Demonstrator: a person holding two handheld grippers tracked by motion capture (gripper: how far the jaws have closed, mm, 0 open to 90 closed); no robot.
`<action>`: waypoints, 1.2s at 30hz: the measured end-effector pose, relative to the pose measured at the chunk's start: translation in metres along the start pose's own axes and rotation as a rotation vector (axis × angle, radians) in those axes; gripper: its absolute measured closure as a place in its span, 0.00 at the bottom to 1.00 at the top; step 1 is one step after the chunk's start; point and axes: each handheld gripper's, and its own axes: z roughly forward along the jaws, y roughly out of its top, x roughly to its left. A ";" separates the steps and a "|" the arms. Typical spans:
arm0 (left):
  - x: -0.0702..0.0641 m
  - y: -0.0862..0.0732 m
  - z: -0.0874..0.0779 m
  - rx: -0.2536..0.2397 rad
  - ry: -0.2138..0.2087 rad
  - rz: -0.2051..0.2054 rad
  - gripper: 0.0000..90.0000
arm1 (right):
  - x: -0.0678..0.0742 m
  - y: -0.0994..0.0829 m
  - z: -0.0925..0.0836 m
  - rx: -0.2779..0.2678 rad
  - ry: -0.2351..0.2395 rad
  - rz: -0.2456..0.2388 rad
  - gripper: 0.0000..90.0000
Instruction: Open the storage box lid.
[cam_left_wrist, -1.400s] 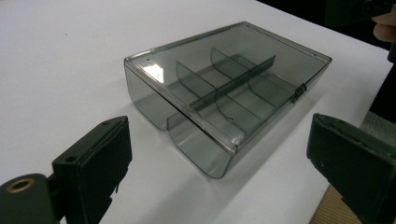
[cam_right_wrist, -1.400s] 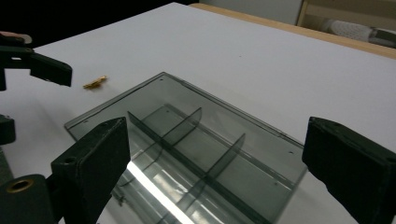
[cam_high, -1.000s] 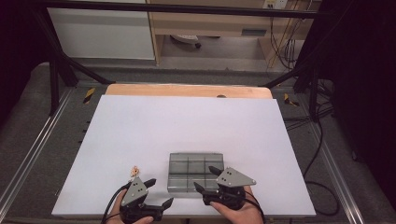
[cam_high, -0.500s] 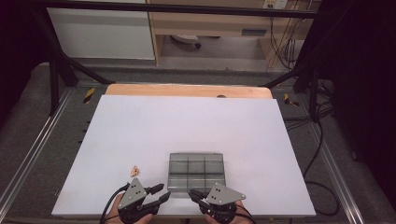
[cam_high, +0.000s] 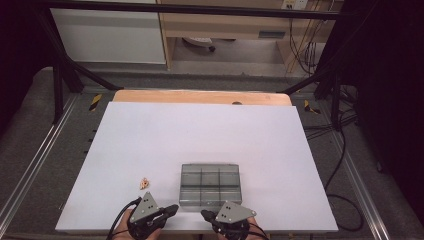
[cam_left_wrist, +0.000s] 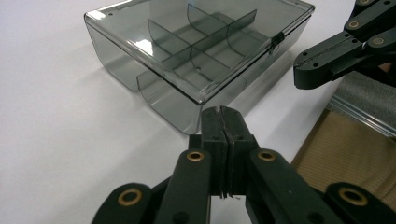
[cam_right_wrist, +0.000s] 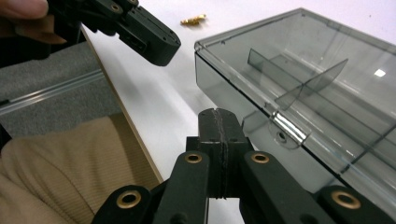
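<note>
Black fingers pressed together on both grippers, nothing between them, at the near edge of a smoky plastic box.

Left gripper (cam_left_wrist: 220, 122) and right gripper (cam_right_wrist: 218, 125) have just closed empty, tips just short of the compartment box (cam_high: 210, 185) at the table (cam_high: 200, 130) front. Box looks light, rigid, slick, likely to slide or crack; best taken by its side walls, or at the front latch (cam_right_wrist: 289, 128). Small brass bits (cam_high: 144, 184) lie left of it.
</note>
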 end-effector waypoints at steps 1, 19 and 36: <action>0.000 0.000 0.001 0.006 -0.002 0.002 1.00 | 0.000 -0.001 0.001 0.005 -0.002 0.001 1.00; 0.007 0.001 0.007 0.020 0.020 0.005 1.00 | -0.005 -0.005 0.005 0.060 -0.041 0.022 1.00; 0.011 0.002 0.011 -0.014 -0.009 0.002 1.00 | -0.010 -0.007 0.005 0.087 -0.071 0.041 1.00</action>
